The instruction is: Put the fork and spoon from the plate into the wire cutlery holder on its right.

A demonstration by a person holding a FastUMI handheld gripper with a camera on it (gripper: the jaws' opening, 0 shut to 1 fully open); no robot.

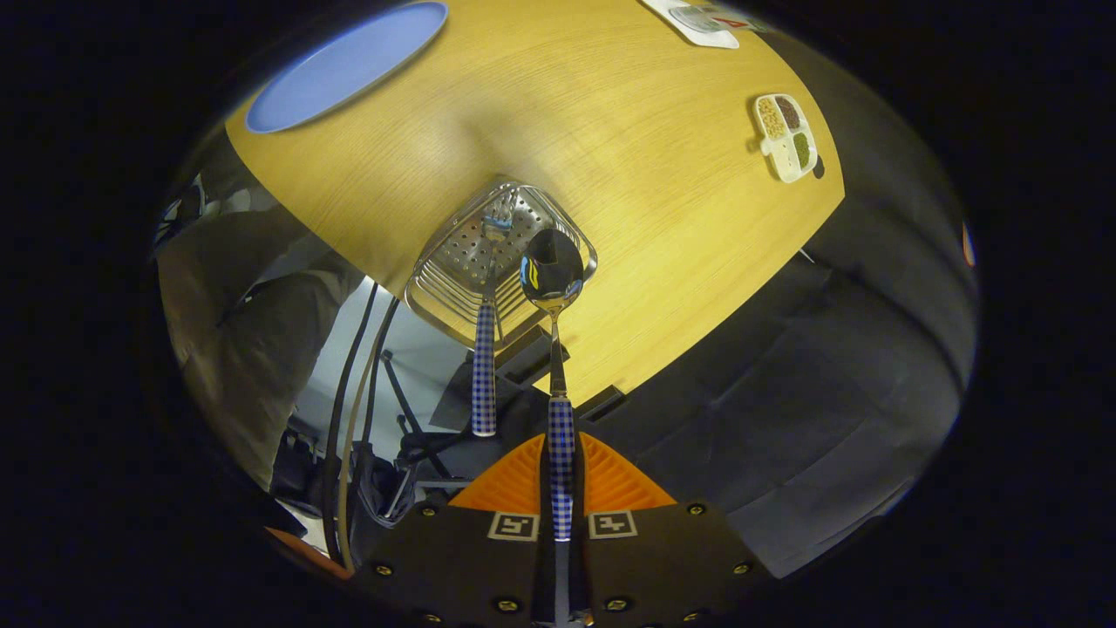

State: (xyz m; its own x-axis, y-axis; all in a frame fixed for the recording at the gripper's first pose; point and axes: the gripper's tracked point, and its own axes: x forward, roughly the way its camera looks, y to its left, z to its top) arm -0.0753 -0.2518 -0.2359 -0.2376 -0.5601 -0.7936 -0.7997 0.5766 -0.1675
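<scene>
Gripper fingers are clamped together on the checkered handle of a spoon, whose bowl hangs over the wire cutlery holder where the fork already stands, on a wooden table, with a blue plate beyond.

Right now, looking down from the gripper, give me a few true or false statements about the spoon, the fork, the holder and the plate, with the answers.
1. The gripper is shut on the spoon handle. True.
2. The fork lies on the blue plate. False: it stands in the wire cutlery holder, tines down.
3. The spoon's bowl hangs over the holder. True.
4. The plate holds a knife. False: nothing lies on it.
5. A divided dish sits on the table beyond the holder. True.
</scene>
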